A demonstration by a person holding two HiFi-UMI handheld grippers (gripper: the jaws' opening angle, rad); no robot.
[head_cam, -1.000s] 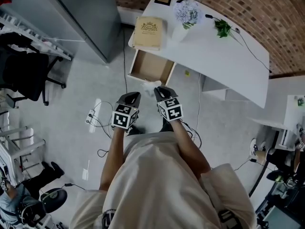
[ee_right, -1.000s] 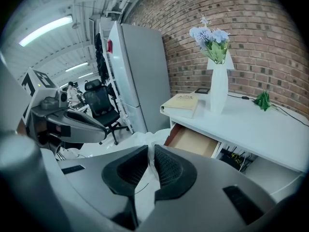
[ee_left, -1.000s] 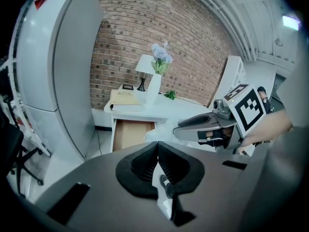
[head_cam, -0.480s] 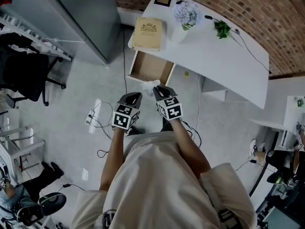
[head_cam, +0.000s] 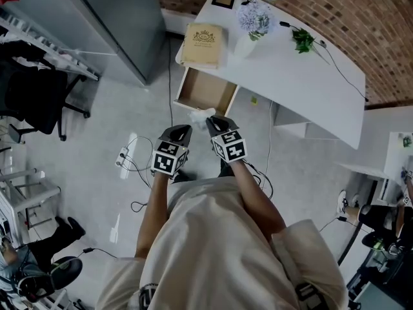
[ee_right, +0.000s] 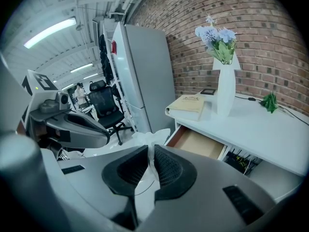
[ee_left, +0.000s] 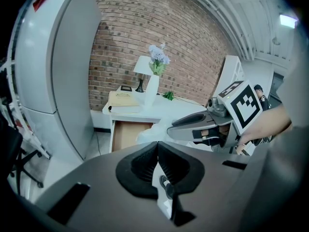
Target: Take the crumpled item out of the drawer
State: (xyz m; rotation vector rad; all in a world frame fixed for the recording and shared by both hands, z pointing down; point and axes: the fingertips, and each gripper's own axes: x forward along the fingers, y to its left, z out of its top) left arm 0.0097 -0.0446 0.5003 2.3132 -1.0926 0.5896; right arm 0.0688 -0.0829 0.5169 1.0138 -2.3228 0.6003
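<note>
Right gripper (ee_right: 150, 151) is clamped on the crumpled white item (ee_right: 149, 138) and holds it in the air just on the near side of the open drawer (head_cam: 205, 93), so it's out already. Left gripper (ee_left: 157, 148) sits just left of it, jaws pressed together on nothing. The drawer hangs under the white desk (head_cam: 293, 76), right below a book (head_cam: 202, 42).

claws (head_cam: 179, 129) (head_cam: 216, 121) 2 | drawer (head_cam: 203, 93) 1 (open) | crumpled item (head_cam: 198, 113) 1 | book (head_cam: 202, 44) 1
</note>
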